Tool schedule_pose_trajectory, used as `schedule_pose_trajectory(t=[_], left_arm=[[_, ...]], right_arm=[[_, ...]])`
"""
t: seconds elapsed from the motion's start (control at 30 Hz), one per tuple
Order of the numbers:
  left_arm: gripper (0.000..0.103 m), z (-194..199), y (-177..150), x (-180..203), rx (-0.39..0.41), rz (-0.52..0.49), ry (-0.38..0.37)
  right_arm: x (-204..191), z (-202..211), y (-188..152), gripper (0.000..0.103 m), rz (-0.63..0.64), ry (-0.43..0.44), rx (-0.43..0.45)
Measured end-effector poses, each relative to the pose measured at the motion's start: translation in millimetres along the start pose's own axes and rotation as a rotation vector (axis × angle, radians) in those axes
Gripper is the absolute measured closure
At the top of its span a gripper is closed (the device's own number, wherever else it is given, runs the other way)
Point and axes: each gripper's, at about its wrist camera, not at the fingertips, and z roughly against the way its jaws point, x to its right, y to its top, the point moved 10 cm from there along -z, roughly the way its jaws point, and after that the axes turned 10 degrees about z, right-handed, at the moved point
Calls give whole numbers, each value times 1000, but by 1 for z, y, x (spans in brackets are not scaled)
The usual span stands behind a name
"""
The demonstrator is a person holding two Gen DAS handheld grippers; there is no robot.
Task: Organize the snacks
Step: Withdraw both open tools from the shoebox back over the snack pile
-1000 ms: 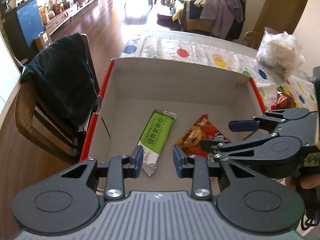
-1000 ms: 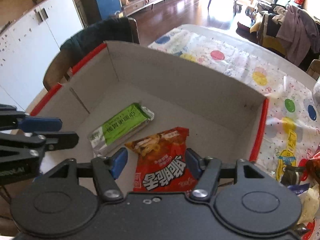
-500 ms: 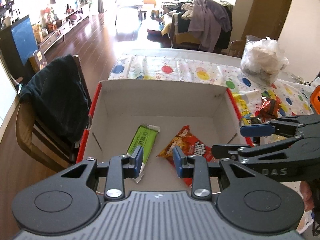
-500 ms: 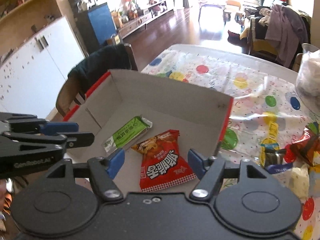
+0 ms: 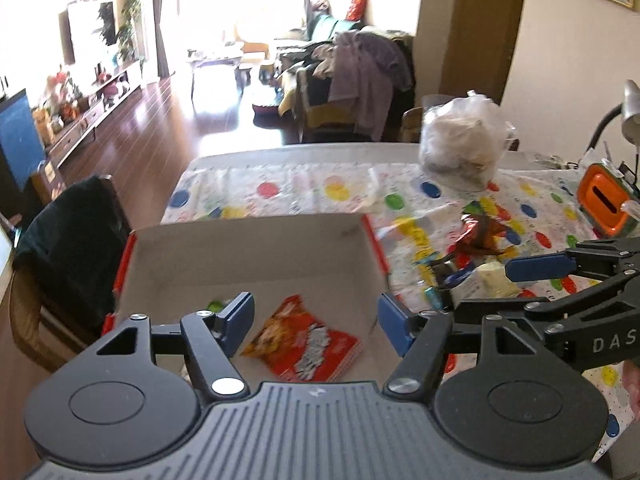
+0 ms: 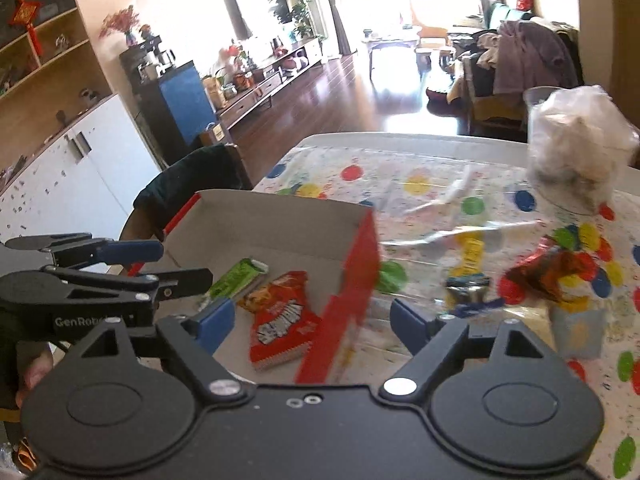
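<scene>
While both grippers, left (image 5: 316,322) and right (image 6: 310,322), hung wide-jawed and empty, two packets (image 5: 306,346) lay in the box (image 5: 248,248); the table's right-edge pile (image 6: 552,276) warranted one-packet, rim-clearing grabs.

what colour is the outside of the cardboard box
Red outside, plain grey-brown inside; the box wall shows it best in the right wrist view.

Both tools are matte black plastic with round hubs and silver screws; the left gripper (image 5: 316,318) has a ribbed grey top. Its fingers (image 5: 239,316) wear blue pads, as do the right gripper's (image 6: 310,320), whose side reads "DAS".
</scene>
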Motion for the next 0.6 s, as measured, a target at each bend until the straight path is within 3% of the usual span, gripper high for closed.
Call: schedule_pose_trajectory(t=[0.37, 0.43, 0.6], left_arm=[[21, -9, -8, 78, 13, -41, -93], [19, -11, -10, 91, 15, -45, -109], [17, -19, -18, 121, 12, -53, -138]], right_arm=[[64, 46, -33, 12, -21, -66, 36], [77, 52, -38, 6, -32, -74, 38], [103, 67, -50, 1, -28, -95, 55]])
